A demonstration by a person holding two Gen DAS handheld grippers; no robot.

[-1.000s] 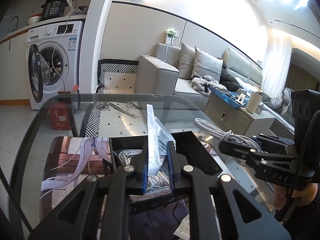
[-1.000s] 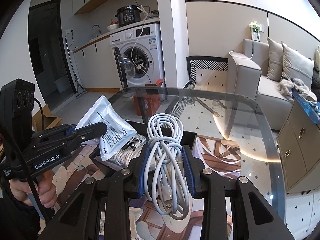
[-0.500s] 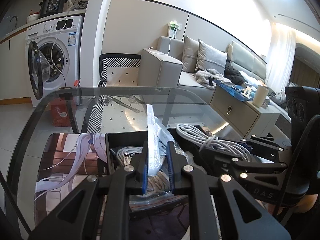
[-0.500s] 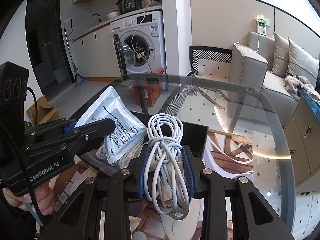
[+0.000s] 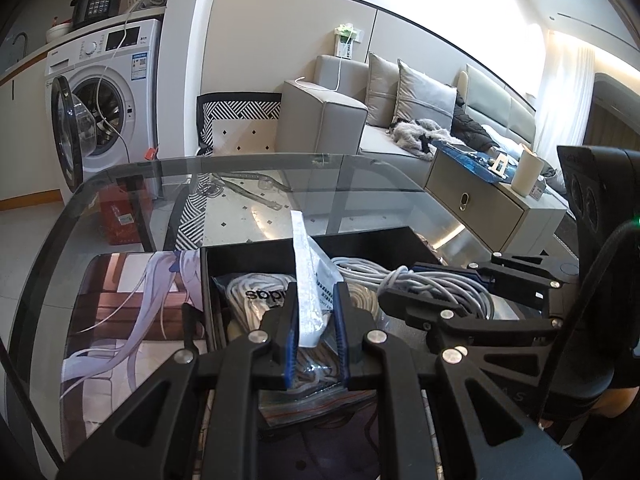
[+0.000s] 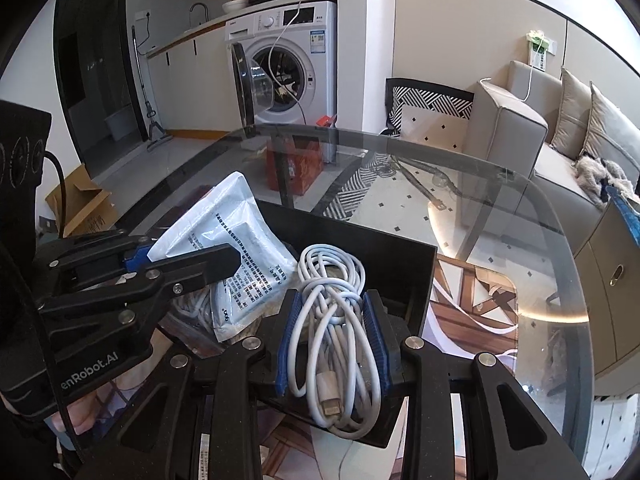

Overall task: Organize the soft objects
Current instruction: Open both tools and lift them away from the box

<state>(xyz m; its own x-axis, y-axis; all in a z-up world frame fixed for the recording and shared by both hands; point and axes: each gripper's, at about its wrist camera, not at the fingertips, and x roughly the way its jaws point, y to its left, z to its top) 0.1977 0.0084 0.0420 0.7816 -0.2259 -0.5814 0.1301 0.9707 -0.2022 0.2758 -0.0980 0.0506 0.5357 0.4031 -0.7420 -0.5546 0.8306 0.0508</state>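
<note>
Hanging just over the black box point(image 6: 416, 272) on the glass table point(image 6: 532, 216), a white printed pouch point(image 6: 236, 236) is pinched upright by its lower edge between the blue pads of the left gripper point(image 5: 315, 334), while beside it a coiled white cable point(image 6: 334, 312) is clamped around its middle by the right gripper point(image 6: 332, 340), its plug end dangling toward the camera. Both tools tilt downward over the box with their jaws drawn narrow on their loads, the left one reaching in from the left of the right wrist view with fingers point(image 6: 72, 420) of the person's hand curled under its handle. Inside the box lies a clear bag of white rope point(image 5: 256, 296), and a printed mat point(image 5: 120, 312) lies beside the box under the glass.
</note>
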